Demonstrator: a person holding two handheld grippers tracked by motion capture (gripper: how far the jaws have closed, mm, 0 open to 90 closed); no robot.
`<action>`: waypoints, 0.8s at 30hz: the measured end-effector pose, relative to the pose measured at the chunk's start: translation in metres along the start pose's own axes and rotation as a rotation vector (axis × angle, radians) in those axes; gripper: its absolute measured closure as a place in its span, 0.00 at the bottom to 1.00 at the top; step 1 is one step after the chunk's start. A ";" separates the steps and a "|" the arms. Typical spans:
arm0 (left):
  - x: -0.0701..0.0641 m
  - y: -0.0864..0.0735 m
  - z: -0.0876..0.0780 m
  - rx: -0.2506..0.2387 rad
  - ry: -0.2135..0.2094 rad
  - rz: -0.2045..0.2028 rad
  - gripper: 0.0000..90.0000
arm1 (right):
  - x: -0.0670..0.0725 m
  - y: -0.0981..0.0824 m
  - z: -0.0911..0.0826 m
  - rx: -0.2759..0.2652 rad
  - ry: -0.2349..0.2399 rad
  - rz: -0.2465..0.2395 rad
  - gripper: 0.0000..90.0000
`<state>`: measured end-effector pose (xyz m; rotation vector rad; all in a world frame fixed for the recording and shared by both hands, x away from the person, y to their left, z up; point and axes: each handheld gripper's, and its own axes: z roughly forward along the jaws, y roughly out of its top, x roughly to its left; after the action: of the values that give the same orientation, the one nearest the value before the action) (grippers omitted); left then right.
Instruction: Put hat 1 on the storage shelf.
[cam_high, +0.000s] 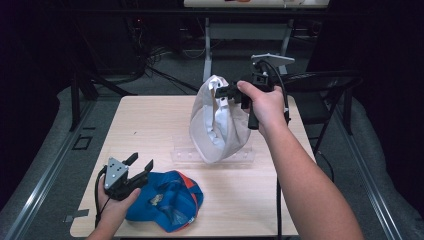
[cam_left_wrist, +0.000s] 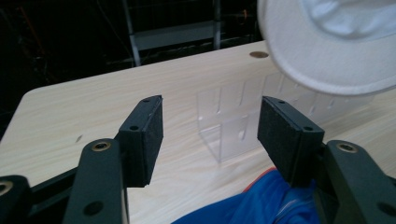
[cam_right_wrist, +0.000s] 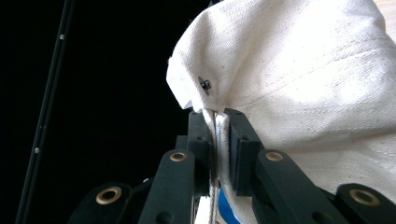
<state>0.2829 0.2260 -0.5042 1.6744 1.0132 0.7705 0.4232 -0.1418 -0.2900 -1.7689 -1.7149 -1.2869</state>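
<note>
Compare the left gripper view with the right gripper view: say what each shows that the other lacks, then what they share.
Left gripper view: the left tool with its jaws spread apart and nothing between them, the wooden table, the clear slotted rack standing on it, and the blue cap just below the jaws.

Right gripper view: the right tool with its jaws pinched on a fold of white fabric, and a small dark eyelet near that fold, against a black background.

Both: the white cap, seen far closer in the right gripper view.
</note>
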 end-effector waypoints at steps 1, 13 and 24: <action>-0.003 0.003 0.002 -0.007 -0.012 -0.002 0.46 | 0.000 0.000 0.002 -0.003 -0.002 0.001 0.91; -0.046 0.018 0.030 -0.030 -0.101 0.059 0.47 | 0.007 0.005 0.018 -0.009 -0.025 -0.001 0.91; -0.076 0.021 0.052 0.003 -0.157 0.088 0.49 | 0.013 0.007 0.029 -0.037 -0.013 0.009 0.91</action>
<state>0.2990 0.1324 -0.5016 1.7621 0.8369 0.6823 0.4380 -0.1127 -0.2920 -1.8077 -1.6987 -1.3145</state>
